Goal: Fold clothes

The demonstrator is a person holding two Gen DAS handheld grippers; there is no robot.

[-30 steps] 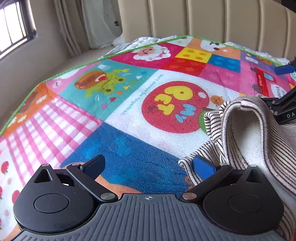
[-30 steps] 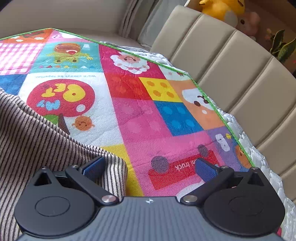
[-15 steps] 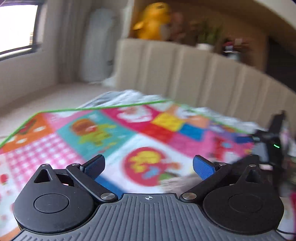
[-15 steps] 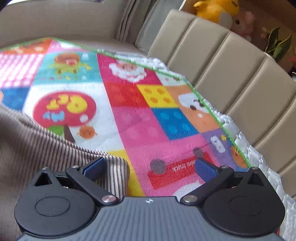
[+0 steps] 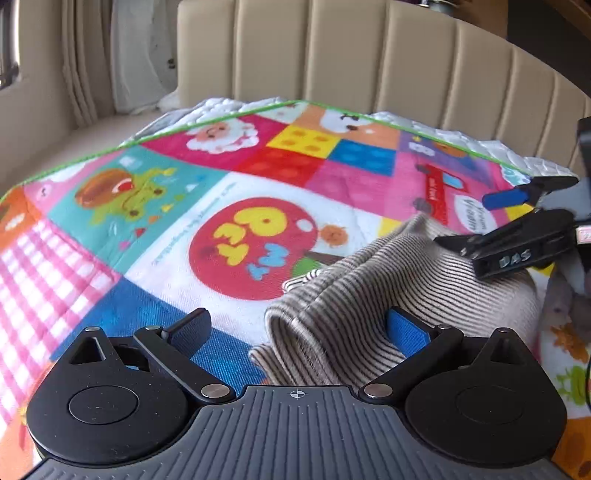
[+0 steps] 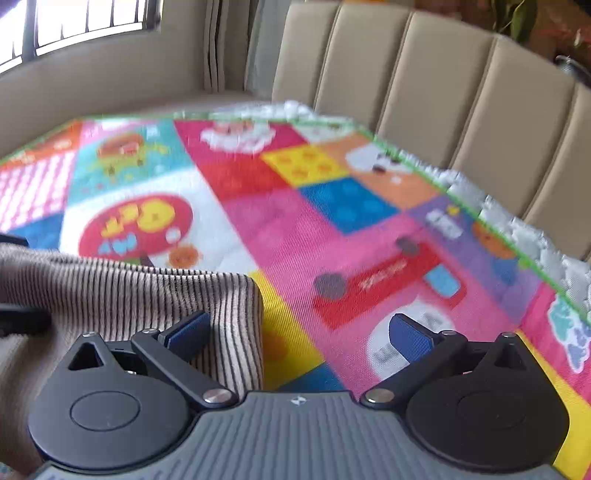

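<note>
A beige garment with thin dark stripes (image 5: 388, 280) lies bunched on the colourful play mat (image 5: 236, 206). In the left wrist view its folded edge sits between the wide-apart fingers of my left gripper (image 5: 299, 328), which is open; the cloth reaches the right blue pad (image 5: 406, 328). My right gripper (image 5: 493, 221) shows at the right, open, with its lower finger over the garment's top. In the right wrist view the garment (image 6: 129, 291) fills the lower left. Its corner lies beside the left finger of my open right gripper (image 6: 299, 332).
The mat (image 6: 332, 236) covers a bed with a white quilted edge (image 6: 517, 229). A beige padded headboard (image 5: 369, 59) runs along the far side. Curtains (image 5: 85, 62) and a window (image 6: 74, 22) stand at the far left.
My left gripper swung up off the mat and came back down, so the garment's fold now lies between its fingers. The right gripper shifted slightly and stays open.
</note>
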